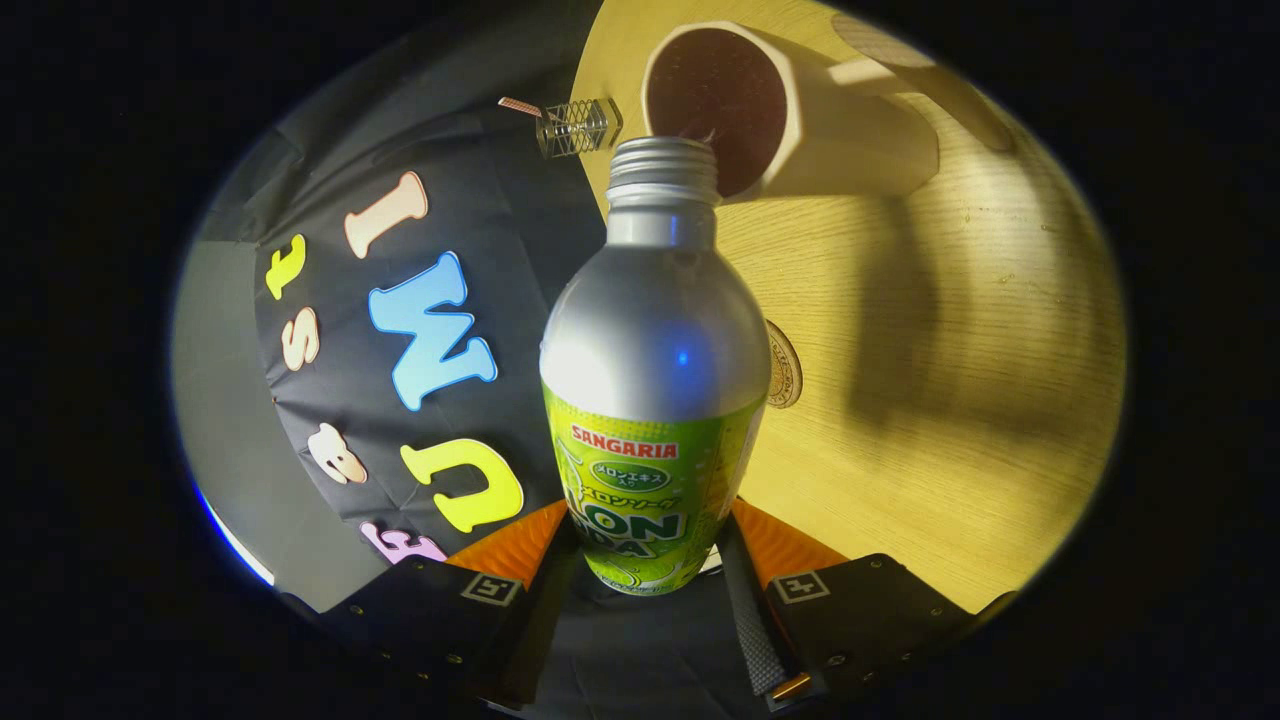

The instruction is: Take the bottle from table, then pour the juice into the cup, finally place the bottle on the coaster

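Held the silver aluminium bottle with the green label [655,400] in the centre of the frame, between the two black fingers of the gripper [650,580] at the bottom. Closed on the lower part of the bottle, one finger pressing at each side of the label. Tilted strongly, with the open threaded mouth just at the rim of the cream-coloured cup [790,110] in the upper middle of the frame. Dark inside of the cup; liquid flowing or not, cannot tell. Appeared sideways in this view, the light wooden table [950,400] on the right.

Seemed finished: taking the bottle from the table. Judged to be in the pouring step, at its start or middle. Still left: bringing the bottle upright and placing it on the round wooden coaster [785,365], partly hidden behind the bottle's right shoulder, near the cup.
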The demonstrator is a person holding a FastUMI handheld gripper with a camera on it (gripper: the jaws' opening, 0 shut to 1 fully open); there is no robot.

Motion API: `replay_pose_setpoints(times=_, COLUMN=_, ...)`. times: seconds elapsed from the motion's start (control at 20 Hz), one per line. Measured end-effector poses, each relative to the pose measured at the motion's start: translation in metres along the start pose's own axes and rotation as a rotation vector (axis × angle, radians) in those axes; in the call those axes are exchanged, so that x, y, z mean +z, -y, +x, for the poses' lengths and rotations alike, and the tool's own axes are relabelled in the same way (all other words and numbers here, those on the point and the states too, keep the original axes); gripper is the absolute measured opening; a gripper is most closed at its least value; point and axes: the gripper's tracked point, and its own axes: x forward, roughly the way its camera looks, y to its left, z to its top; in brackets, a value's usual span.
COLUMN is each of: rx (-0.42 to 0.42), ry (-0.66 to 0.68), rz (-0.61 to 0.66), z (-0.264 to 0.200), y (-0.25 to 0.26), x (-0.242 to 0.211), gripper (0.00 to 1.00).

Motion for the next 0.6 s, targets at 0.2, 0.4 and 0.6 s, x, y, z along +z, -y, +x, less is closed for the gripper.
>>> replay_pose_setpoints(times=0.2, rx=0.005, ry=0.008, rz=0.039, z=0.001, y=-0.007, x=0.001, gripper=0.76)
replay_pose_setpoints(times=0.4, rx=0.016, ry=0.0, rz=0.064, z=0.003, y=-0.014, x=-0.006, gripper=0.76)
replay_pose_setpoints(times=0.6, rx=0.02, ry=-0.002, rz=0.093, z=0.003, y=-0.019, x=-0.007, gripper=0.76)
